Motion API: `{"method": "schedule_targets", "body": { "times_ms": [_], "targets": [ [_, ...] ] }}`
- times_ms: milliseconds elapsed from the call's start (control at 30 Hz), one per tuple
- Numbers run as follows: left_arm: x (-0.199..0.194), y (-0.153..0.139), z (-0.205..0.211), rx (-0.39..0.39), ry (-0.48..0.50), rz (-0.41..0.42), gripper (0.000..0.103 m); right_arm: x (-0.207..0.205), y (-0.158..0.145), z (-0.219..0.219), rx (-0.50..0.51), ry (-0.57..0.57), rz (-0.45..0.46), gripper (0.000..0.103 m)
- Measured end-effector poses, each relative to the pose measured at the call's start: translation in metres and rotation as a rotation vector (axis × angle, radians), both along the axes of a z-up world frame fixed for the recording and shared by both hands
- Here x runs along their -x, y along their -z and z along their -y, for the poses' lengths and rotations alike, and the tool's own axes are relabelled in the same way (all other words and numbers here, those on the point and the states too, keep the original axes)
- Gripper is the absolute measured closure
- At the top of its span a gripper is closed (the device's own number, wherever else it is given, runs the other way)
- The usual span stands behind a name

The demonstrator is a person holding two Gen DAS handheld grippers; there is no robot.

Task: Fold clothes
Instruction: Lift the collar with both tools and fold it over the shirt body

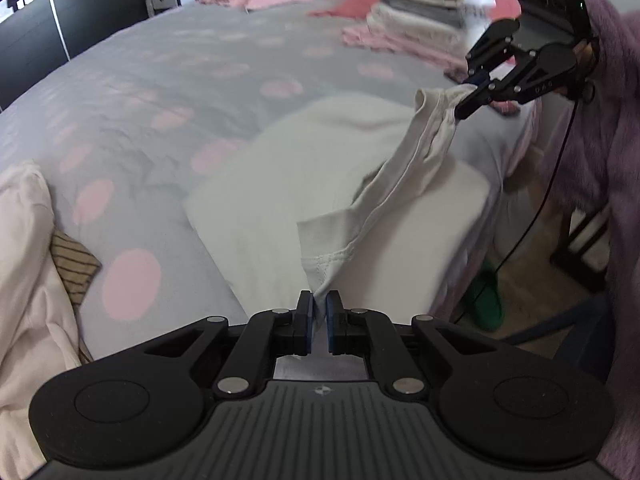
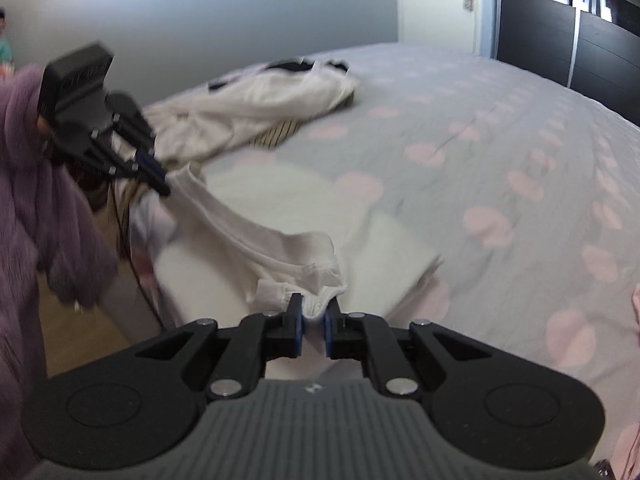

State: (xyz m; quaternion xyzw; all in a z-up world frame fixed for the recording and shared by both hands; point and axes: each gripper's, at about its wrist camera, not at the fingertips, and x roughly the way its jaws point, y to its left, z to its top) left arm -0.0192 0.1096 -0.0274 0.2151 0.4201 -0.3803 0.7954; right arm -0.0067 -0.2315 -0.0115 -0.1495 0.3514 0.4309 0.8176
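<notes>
Now both tools are clamped on cloth: the left hand-held gripper [image 1: 318,312] pinches one edge of the white garment [image 1: 320,184], and the right hand-held gripper [image 2: 314,320] bites the other end, so a band of fabric hangs stretched between them over the part lying flat at the near edge of the bed [image 1: 160,92]. Looks like mid-fold, with this layer yet to be laid down and smoothed. Done work shows already: a folded stack [image 1: 420,20] sits at the far right. Left to do, I'd say: the crumpled pile [image 2: 256,108] on the far side from the stack, untouched.
</notes>
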Motion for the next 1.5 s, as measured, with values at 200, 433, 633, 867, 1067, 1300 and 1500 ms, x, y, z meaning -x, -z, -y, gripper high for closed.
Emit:
{"method": "schedule_targets", "body": {
  "times_ms": [200,433,633,867,1067,1300,1500],
  "targets": [
    [0.024,0.015,0.009,-0.104,0.124,0.024,0.098,0.022,0.026,-0.01,0.138,-0.096,0.049,0.09],
    [0.061,0.016,0.021,-0.195,0.197,0.122,0.083,0.053,0.026,-0.011,0.244,-0.189,0.103,0.071],
    [0.088,0.017,0.044,-0.265,0.262,0.33,0.059,0.072,0.018,-0.025,0.268,-0.2,0.248,0.058],
    [0.096,0.057,0.075,-0.448,0.354,0.436,0.071,0.083,0.049,-0.071,0.406,-0.26,0.435,0.064],
    [0.085,0.048,0.071,-0.398,0.298,0.39,0.098,0.076,0.055,-0.078,0.409,-0.218,0.418,0.087],
    [0.084,-0.01,0.052,-0.188,0.217,0.314,0.101,0.067,0.017,-0.045,0.204,-0.134,0.327,0.094],
    [0.089,0.029,0.072,-0.314,0.321,0.277,0.101,0.073,0.036,-0.053,0.295,-0.208,0.289,0.094]
  ]
}}
